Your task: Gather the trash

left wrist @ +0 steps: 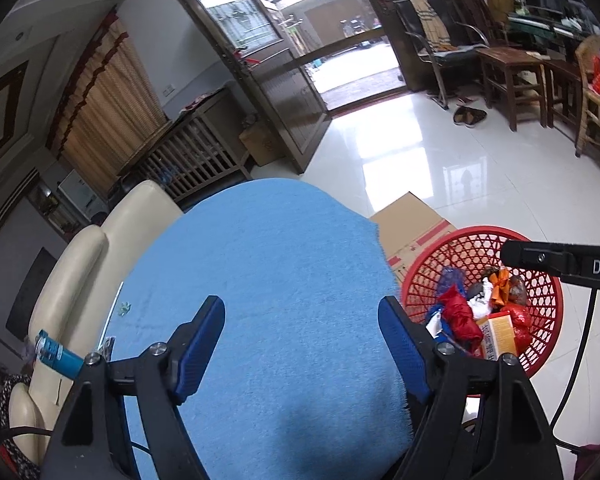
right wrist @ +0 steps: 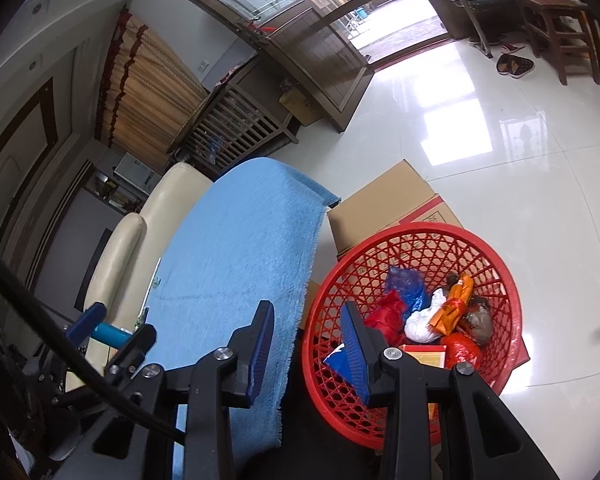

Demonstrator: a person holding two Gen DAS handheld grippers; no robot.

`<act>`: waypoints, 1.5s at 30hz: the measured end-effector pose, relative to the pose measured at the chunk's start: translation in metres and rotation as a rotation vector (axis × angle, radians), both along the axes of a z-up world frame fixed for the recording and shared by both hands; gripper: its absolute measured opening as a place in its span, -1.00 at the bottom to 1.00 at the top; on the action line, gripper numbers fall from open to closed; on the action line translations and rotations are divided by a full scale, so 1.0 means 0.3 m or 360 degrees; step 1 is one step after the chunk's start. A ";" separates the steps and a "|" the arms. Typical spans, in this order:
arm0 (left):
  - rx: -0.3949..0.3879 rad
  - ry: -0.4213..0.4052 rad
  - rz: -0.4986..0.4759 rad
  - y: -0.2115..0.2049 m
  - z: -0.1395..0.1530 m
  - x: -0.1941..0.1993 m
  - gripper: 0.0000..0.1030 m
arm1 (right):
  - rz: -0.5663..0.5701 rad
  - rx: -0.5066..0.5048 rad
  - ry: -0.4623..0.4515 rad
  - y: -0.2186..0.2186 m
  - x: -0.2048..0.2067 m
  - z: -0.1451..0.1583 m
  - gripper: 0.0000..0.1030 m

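My left tool (left wrist: 302, 338) hangs open and empty over the blue cloth (left wrist: 268, 280); my right tool (right wrist: 308, 340), also open, hovers by the red basket (right wrist: 420, 236) of trash.

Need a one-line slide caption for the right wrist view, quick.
Open right gripper poised between the blue mat and the red basket holding collected wrappers.
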State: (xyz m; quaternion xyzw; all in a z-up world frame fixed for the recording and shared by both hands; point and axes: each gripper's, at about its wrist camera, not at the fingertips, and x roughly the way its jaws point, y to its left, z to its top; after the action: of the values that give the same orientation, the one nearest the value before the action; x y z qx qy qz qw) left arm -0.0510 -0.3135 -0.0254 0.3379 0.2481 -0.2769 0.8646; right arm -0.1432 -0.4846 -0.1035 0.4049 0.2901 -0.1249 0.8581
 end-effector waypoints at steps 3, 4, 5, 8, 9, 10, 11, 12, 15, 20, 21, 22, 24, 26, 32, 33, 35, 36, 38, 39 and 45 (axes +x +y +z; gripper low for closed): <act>-0.0033 0.0005 0.0048 0.045 0.016 0.019 0.55 | 0.0042 -0.0031 0.0010 0.038 0.021 0.010 -0.26; -0.0044 0.0008 0.0062 0.059 0.021 0.026 0.55 | 0.0056 -0.0043 0.0012 0.048 0.028 0.015 -0.26; -0.0059 0.0011 0.0081 0.079 0.029 0.035 0.55 | 0.0074 -0.0058 0.0016 0.063 0.037 0.020 -0.26; -0.0101 0.0008 0.0136 0.137 0.047 0.057 0.55 | 0.0122 -0.0102 0.0027 0.109 0.062 0.035 -0.26; -0.0118 0.0007 0.0158 0.163 0.055 0.067 0.55 | 0.0148 -0.0124 0.0031 0.132 0.075 0.042 -0.26; -0.0130 0.0006 0.0175 0.182 0.059 0.074 0.55 | 0.0164 -0.0138 0.0034 0.146 0.083 0.046 -0.26; -0.0146 0.0004 0.0203 0.211 0.067 0.086 0.55 | 0.0186 -0.0152 0.0036 0.164 0.093 0.051 -0.26; -0.0156 0.0004 0.0222 0.225 0.070 0.093 0.56 | 0.0210 -0.0167 0.0038 0.184 0.104 0.055 -0.26; -0.0202 0.0003 0.0306 0.295 0.087 0.128 0.56 | 0.0286 -0.0213 0.0046 0.251 0.140 0.069 -0.26; -0.0275 -0.0040 0.0425 0.407 0.118 0.162 0.56 | 0.0406 -0.0293 0.0061 0.362 0.189 0.087 -0.27; -0.0286 -0.0051 0.0440 0.425 0.123 0.165 0.56 | 0.0431 -0.0313 0.0064 0.386 0.200 0.093 -0.27; -0.0299 -0.0063 0.0460 0.447 0.130 0.168 0.57 | 0.0451 -0.0330 0.0066 0.407 0.210 0.098 -0.27; -0.0335 -0.0082 0.0479 0.485 0.141 0.172 0.61 | 0.0497 -0.0372 0.0066 0.454 0.229 0.113 -0.27; -0.0364 -0.0105 0.0508 0.529 0.152 0.172 0.61 | 0.0531 -0.0417 0.0057 0.495 0.243 0.131 -0.26; -0.0414 -0.0138 0.0560 0.638 0.177 0.178 0.61 | 0.0606 -0.0520 0.0017 0.599 0.276 0.190 -0.18; -0.0421 -0.0146 0.0567 0.661 0.182 0.178 0.61 | 0.0616 -0.0539 0.0007 0.619 0.281 0.201 -0.06; -0.0439 -0.0160 0.0589 0.696 0.191 0.175 0.61 | 0.0629 -0.0567 -0.0027 0.650 0.287 0.223 0.13; -0.0443 -0.0164 0.0595 0.704 0.193 0.174 0.61 | 0.0639 -0.0579 -0.0032 0.661 0.290 0.230 0.13; -0.0457 -0.0173 0.0614 0.739 0.200 0.170 0.61 | 0.0659 -0.0610 -0.0049 0.694 0.297 0.247 0.13; -0.0466 -0.0176 0.0622 0.754 0.204 0.166 0.61 | 0.0666 -0.0623 -0.0059 0.709 0.301 0.255 0.13; -0.0493 -0.0189 0.0673 0.845 0.217 0.163 0.62 | 0.0712 -0.0717 -0.0107 0.804 0.324 0.295 0.13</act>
State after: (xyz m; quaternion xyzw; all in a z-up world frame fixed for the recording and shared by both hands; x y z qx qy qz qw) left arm -0.0022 -0.0600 0.0398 0.1577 0.2168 -0.1044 0.9577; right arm -0.0460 -0.2433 -0.0149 0.1348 0.3085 0.0194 0.9414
